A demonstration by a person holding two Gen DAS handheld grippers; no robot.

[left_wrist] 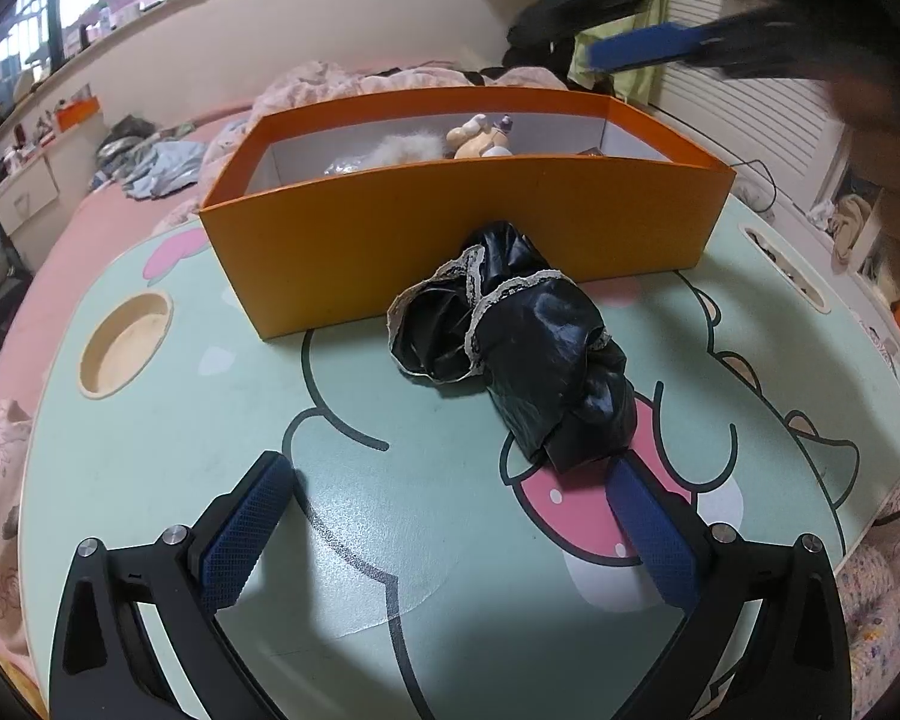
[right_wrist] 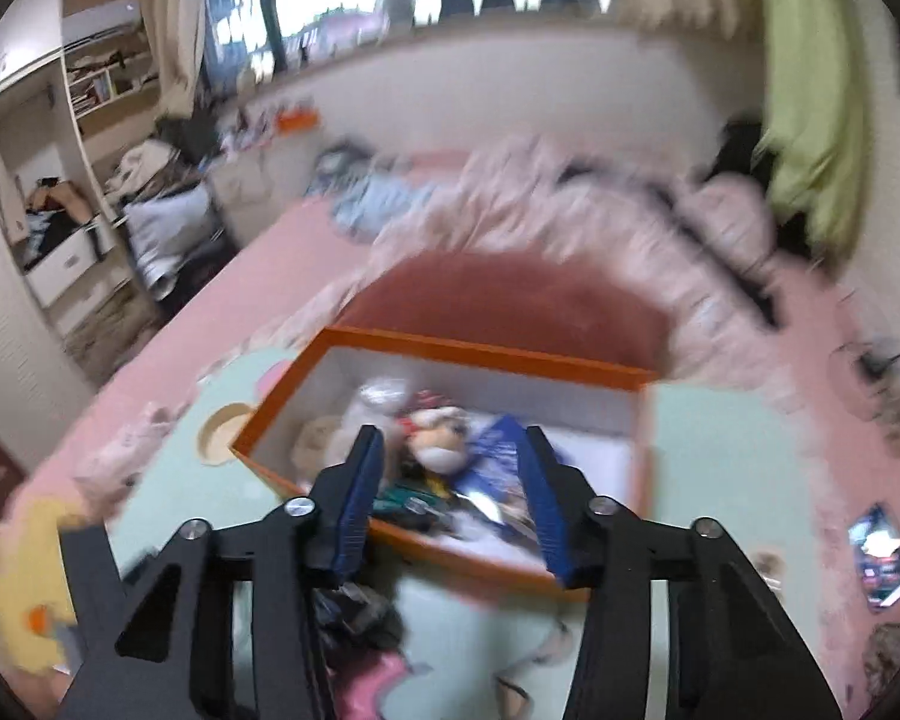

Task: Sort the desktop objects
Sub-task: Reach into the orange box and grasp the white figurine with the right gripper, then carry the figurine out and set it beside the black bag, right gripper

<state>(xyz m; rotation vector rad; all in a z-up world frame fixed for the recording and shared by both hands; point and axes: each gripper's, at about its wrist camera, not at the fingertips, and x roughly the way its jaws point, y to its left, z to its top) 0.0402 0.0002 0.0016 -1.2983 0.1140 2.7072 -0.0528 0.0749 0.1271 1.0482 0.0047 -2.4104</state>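
Black glossy lace-trimmed cloth bundle is lying mid-tabletop, touching the orange cardboard box. Left tongs are gaping empty beside it; right tongs are hovering apart above the box. Slippery fabric may be slipping out when pinched.

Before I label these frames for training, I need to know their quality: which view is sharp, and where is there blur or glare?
Left wrist view: sharp on the black bundle and orange box, with fisheye bending at the edges; the right gripper passing overhead is smeared. Right wrist view: motion-blurred throughout, box contents hard to make out, window blown out.
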